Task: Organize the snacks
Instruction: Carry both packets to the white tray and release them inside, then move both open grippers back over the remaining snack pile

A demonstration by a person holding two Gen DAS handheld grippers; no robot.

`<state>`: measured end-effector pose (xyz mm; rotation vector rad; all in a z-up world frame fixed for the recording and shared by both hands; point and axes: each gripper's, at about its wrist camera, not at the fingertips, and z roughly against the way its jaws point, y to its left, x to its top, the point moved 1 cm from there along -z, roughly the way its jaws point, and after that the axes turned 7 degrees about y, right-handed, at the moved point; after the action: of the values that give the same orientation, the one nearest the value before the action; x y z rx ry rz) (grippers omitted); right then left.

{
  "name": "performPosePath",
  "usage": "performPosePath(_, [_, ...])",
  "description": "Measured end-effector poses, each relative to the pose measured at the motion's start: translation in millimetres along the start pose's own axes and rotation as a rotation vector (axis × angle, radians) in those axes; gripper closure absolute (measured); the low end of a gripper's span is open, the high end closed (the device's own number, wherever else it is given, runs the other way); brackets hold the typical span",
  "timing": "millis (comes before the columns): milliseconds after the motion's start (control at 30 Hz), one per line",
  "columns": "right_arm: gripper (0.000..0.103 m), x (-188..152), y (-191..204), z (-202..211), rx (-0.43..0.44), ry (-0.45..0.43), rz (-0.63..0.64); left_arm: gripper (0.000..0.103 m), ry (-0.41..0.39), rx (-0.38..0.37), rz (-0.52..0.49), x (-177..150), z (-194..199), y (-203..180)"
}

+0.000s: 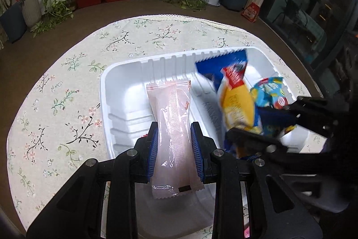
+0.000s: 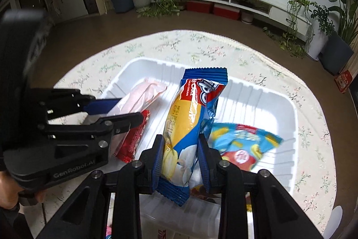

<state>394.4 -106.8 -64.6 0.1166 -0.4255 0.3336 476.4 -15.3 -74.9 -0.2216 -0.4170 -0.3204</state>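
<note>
Snack packets [image 1: 173, 127] [image 2: 190, 124] over tray [image 1: 125, 73]

Pale pink packet [image 1: 173, 127] and blue-yellow cake packet [image 2: 190, 122] above the white divided tray [image 2: 288, 109] — light-blue packet [image 2: 241, 145] inside.

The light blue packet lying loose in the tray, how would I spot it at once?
Find the white plastic tray on the flowered tablecloth. The light blue packet lies in its right-hand compartment, beside the right claw. It alone lies loose: the claw grips the dark blue and yellow wrapper.
</note>
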Motion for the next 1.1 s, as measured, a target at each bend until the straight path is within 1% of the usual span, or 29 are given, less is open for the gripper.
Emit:
performPosePath(133, [0.071,-4,1,-11,-0.005,0.024,-0.002,0.076,-0.006,0.014,-0.015,-3,-2,-3])
performPosePath(333, [0.070,-3,0,-14,-0.006,0.018,-0.003,0.076,-0.015,0.027,-0.026,-8,9,-12])
performPosePath(433, [0.069,-4,1,-16,-0.009,0.014,-0.002,0.072,-0.025,0.052,-0.024,-8,13,-13])
performPosePath(500, [0.067,-5,1,-16,-0.014,0.011,-0.007,0.053,-0.036,0.054,-0.015,-8,16,-13])
performPosePath(533, [0.064,-6,1,-16,-0.015,0.007,-0.011,0.041,-0.046,0.055,-0.011,-8,18,-13])
performPosePath(567, [0.062,-6,1,-15,-0.014,0.004,-0.014,0.037,-0.056,0.049,-0.007,-9,22,-12])
performPosePath(600, [0.057,-7,1,-13,-0.011,-0.005,-0.016,0.037,-0.060,0.044,-0.005,-10,25,-12])
performPosePath(633, [0.055,-8,2,-12,-0.010,-0.011,-0.011,0.037,-0.066,0.044,0.000,-11,29,-11])
performPosePath(733, [0.051,-9,5,-1,-0.019,-0.043,0.003,0.032,-0.100,0.038,0.019,-15,44,-9])
performPosePath(800, [0.051,-9,6,6,-0.021,-0.062,0.005,0.032,-0.120,0.033,0.020,-18,57,-10])
performPosePath(867, [0.050,-11,8,18,-0.017,-0.086,0.011,0.023,-0.141,0.024,0.016,-24,73,-12])
performPosePath(967, [0.043,-17,10,39,-0.018,-0.125,0.015,0.019,-0.181,0.007,0.024,-36,98,-15])
performPosePath(1000, [0.040,-20,10,47,-0.011,-0.140,0.011,0.015,-0.194,0.001,0.033,-42,107,-15])
performPosePath(1033, [0.039,-23,10,55,-0.008,-0.151,0.006,0.002,-0.217,-0.001,0.041,-50,117,-16])
performPosePath(1067, [0.037,-27,9,66,0.003,-0.168,-0.001,0.000,-0.240,0.002,0.042,-59,127,-16])
performPosePath(1100, [0.034,-33,8,77,0.018,-0.188,-0.007,0.000,-0.262,0.011,0.034,-68,137,-19])
